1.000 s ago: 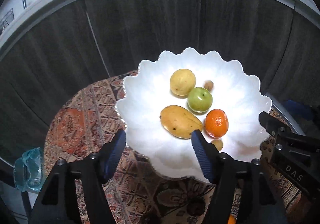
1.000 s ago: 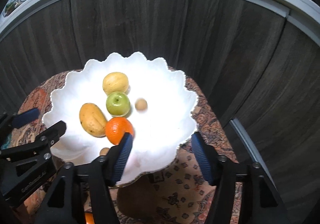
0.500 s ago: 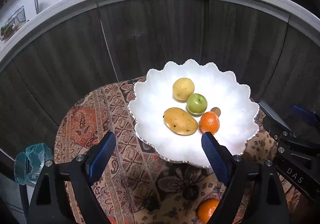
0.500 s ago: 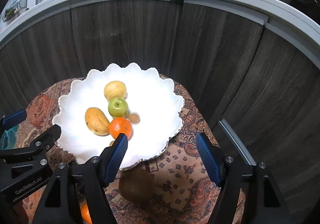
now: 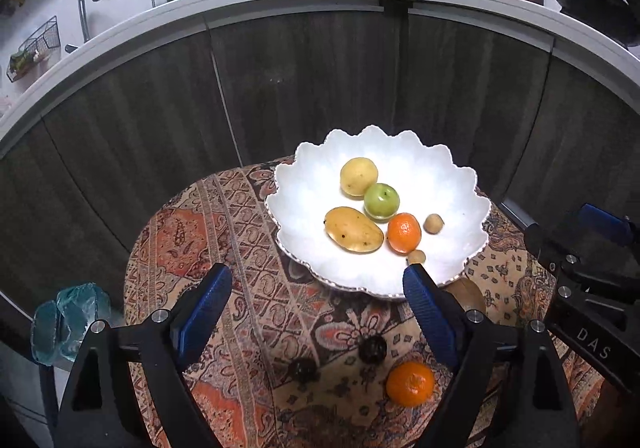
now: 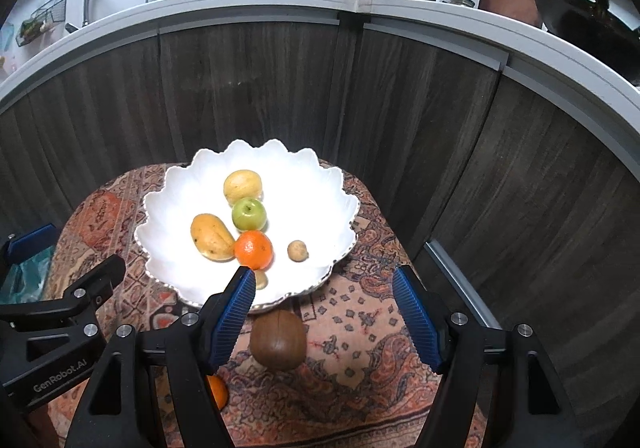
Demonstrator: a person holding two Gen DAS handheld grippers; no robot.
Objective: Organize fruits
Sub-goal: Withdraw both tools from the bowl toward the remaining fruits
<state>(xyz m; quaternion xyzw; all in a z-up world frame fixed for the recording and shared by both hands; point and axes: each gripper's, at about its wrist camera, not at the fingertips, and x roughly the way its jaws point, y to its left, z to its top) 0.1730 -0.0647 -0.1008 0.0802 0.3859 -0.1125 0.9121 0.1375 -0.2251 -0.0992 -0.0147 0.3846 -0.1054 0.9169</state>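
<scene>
In the right wrist view a loose orange (image 6: 217,389) is mostly hidden behind a gripper finger; a small brown fruit (image 6: 262,279) peeks from behind the blue pad; both hand-held gripper bodies are cut off at the bottom edge.

A white scalloped bowl (image 5: 460,184) is seen holding a yellow mango (image 5: 353,229), a green apple (image 5: 381,200) and an orange tangerine (image 5: 404,232), on a paisley cloth (image 5: 248,232) patterned in rust, cream and black, before dark wood-grain cabinets (image 5: 304,80).
</scene>
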